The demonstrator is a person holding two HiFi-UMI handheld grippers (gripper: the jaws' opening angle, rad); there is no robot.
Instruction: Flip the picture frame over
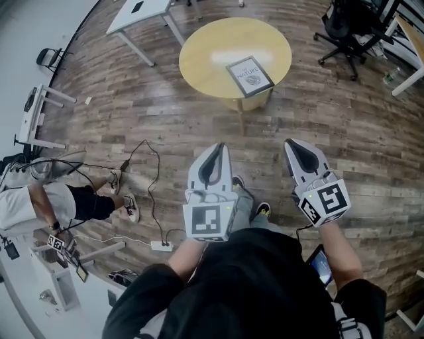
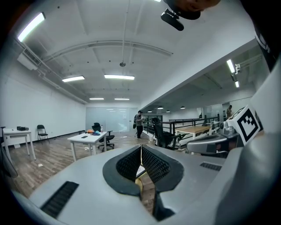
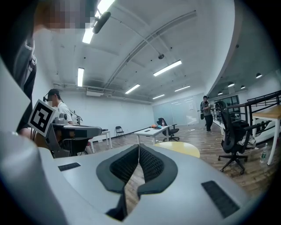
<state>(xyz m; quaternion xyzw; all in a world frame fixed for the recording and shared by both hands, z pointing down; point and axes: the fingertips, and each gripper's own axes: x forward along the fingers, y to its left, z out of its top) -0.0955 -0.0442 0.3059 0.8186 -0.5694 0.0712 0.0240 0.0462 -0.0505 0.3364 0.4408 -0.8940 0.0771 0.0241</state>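
Note:
The picture frame [image 1: 250, 75] lies on the round yellow table [image 1: 205, 53], with its printed side and dark border facing up, toward the table's right. Both grippers are held out over the wooden floor, well short of the table and touching nothing. My left gripper [image 1: 220, 147] has its black ribbed pads meeting at the tip [image 2: 141, 146], so it is shut and empty. My right gripper [image 1: 291, 143] is shut too, with its pads closed together [image 3: 139, 146]. The right gripper view shows the yellow table [image 3: 181, 148] ahead, beyond the jaws.
A white desk [image 1: 136, 12] stands beyond the table at the left and a black office chair [image 1: 348, 30] at the right. Cables and a power strip [image 1: 162, 245] lie on the floor at my left, near a seated person [image 1: 40, 202]. Another person [image 2: 138, 124] stands far off.

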